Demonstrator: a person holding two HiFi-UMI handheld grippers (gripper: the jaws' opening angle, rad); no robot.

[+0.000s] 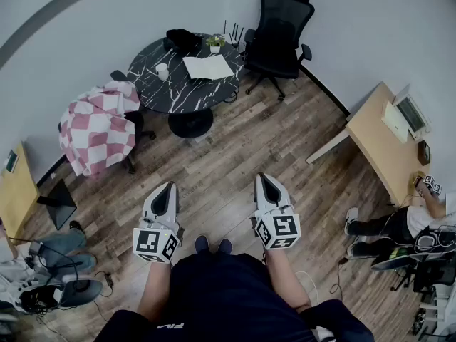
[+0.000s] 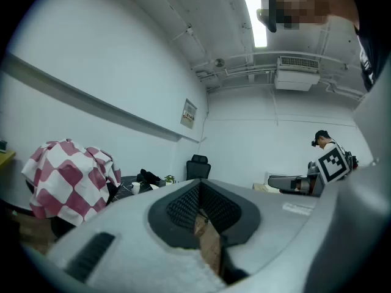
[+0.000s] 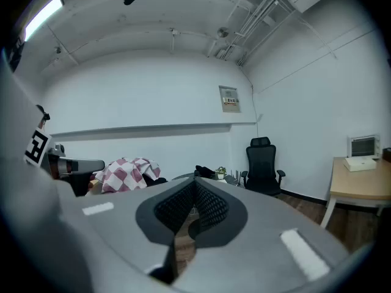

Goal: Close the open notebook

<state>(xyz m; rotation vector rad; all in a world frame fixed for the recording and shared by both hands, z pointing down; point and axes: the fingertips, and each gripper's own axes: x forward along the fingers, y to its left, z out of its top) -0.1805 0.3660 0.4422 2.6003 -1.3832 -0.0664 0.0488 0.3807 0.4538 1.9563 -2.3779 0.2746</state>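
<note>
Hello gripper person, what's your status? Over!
Left gripper and right gripper shut, both empty. Notebook lying open on round table, across the room. Only wood floor between.

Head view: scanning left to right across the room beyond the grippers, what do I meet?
Checkered cloth draped on a chair → round black marble table → open notebook lying on it → black office chair → wooden desk.

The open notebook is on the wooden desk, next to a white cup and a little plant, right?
No. The open notebook lies on the round black table, not the wooden desk, as the head view shows. The white cup and little plant do sit next to it.
</note>
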